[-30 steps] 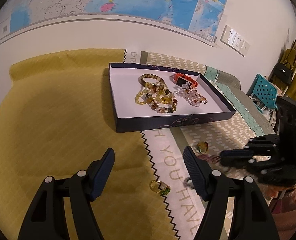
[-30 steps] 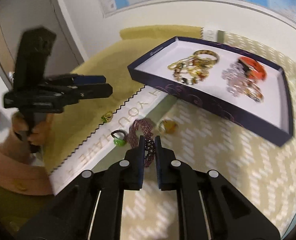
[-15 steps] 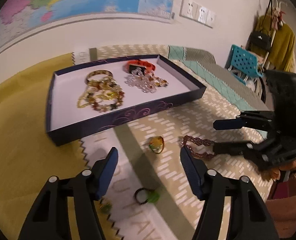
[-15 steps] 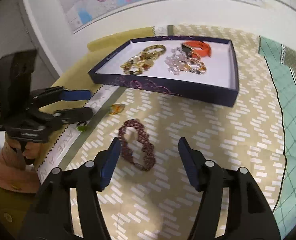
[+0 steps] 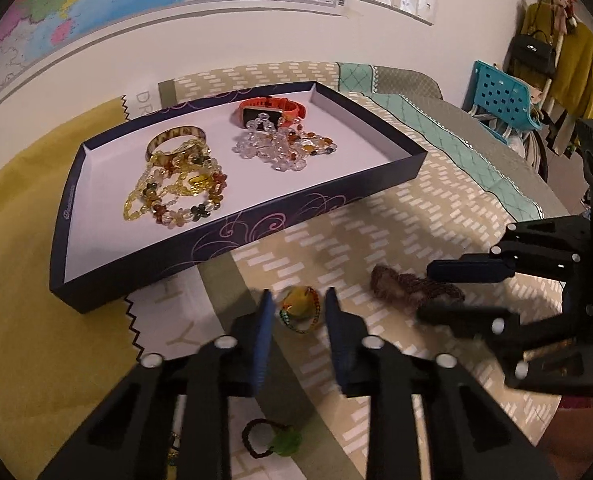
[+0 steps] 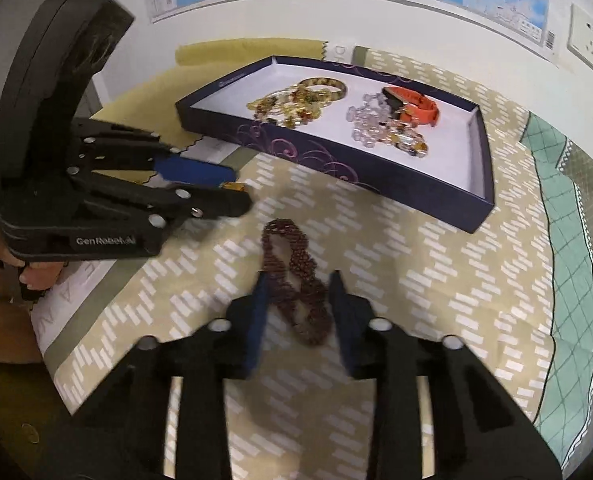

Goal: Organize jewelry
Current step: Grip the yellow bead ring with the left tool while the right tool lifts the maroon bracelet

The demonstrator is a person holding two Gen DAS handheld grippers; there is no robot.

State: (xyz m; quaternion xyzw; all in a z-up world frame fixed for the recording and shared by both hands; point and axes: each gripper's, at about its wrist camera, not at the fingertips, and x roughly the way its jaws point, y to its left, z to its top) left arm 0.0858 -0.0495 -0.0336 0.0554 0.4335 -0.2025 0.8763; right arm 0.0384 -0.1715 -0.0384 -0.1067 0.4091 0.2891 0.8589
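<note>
1. The patterned cloth [image 5: 436, 216] covered the surface, with a yellow cloth [image 5: 24, 264] at the left of the left-wrist frame.
2. The dark jewelry tray [image 5: 256, 228] sat in the upper middle of both views, holding amber bead strands [image 5: 176, 188], clear beads [image 5: 280, 148] and an orange watch [image 5: 272, 108].
3. The right gripper [image 6: 296, 292], at the bottom centre of its own view, was closing around the maroon beaded bracelet [image 6: 296, 268]. The bracelet lay flat on the cloth between the pads, and they did not look to be pressing it yet.
4. The left gripper [image 5: 298, 312] was likewise closing, with the yellow-stoned ring [image 5: 300, 308] between its pads, seemingly not yet pinched.
5. A green ring [image 5: 272, 438] lay loose at the bottom of the left view.
6. Risks: the limp bracelet could bunch or slip out, caught only by a loop; the small ring could squirt sideways under the closing pads; the two grippers, near each other, might collide.
</note>
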